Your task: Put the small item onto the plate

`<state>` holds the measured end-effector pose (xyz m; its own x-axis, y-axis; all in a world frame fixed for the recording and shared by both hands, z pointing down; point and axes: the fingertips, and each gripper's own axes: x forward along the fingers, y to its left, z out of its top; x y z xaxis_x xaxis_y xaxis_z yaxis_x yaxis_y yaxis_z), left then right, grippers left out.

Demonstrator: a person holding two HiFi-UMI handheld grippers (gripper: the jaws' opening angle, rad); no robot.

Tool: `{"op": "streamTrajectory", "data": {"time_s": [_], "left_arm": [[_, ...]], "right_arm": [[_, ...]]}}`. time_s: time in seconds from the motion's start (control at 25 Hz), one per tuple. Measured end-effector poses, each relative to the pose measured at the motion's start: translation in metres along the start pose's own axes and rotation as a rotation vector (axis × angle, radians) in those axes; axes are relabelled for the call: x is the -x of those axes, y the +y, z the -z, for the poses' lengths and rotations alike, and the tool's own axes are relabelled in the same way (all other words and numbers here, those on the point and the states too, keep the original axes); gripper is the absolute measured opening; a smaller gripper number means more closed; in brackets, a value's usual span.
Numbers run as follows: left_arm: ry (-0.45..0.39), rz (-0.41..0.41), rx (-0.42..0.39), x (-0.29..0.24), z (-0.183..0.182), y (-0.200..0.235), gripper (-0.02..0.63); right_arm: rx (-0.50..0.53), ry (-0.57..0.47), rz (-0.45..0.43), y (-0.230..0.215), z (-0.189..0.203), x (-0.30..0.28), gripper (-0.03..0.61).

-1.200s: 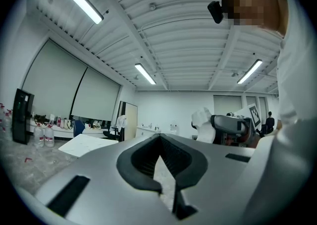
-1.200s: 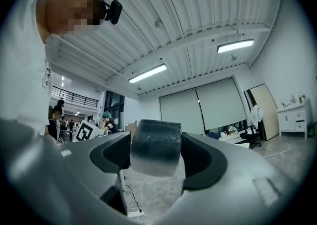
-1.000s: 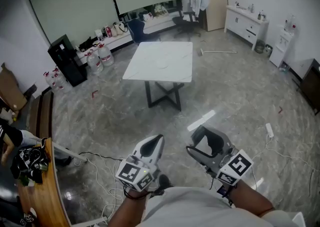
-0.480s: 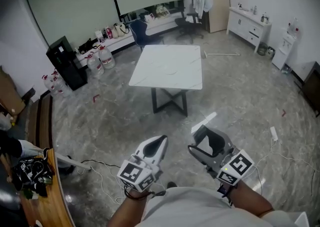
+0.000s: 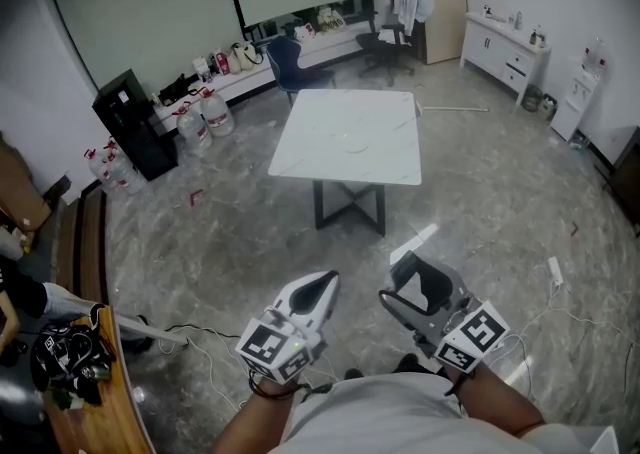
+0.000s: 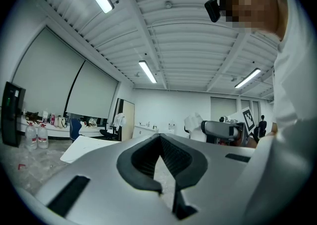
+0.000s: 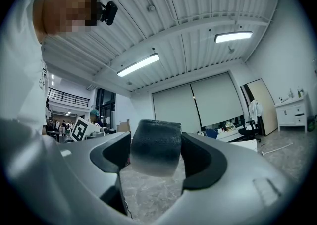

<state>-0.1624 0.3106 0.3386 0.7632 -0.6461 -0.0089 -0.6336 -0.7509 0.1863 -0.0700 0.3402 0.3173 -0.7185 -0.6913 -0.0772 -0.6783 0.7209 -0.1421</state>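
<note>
Right tongs (image 7: 156,145) clamped on the small item (image 7: 154,137), a squat dark block with no clear long axis; left tongs (image 6: 160,142) closed tip to tip, nothing between. Bench (image 5: 350,137) well ahead at upper centre of the head view, far from both; plate too faint to make out. Both held low by the body, side by side, tips toward the bench; likely a walk forward first
</note>
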Motion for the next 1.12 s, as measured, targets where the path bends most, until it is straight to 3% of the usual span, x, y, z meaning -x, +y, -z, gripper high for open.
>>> {"op": "streamTrajectory", "data": {"time_s": [0.36, 0.8, 1.12], "left_arm": [[0.009, -0.024, 0.006, -0.057, 0.003, 0.051, 0.006], [0.004, -0.082, 0.042, -0.208, 0.008, 0.12, 0.006], [-0.009, -0.148, 0.03, -0.299, -0.007, 0.136, 0.006]], "right_arm": [[-0.018, 0.014, -0.009, -0.072, 0.005, -0.044, 0.311], [-0.027, 0.062, -0.077, -0.234, -0.001, -0.106, 0.311], [-0.037, 0.059, -0.132, -0.331, -0.017, -0.115, 0.311]]}}
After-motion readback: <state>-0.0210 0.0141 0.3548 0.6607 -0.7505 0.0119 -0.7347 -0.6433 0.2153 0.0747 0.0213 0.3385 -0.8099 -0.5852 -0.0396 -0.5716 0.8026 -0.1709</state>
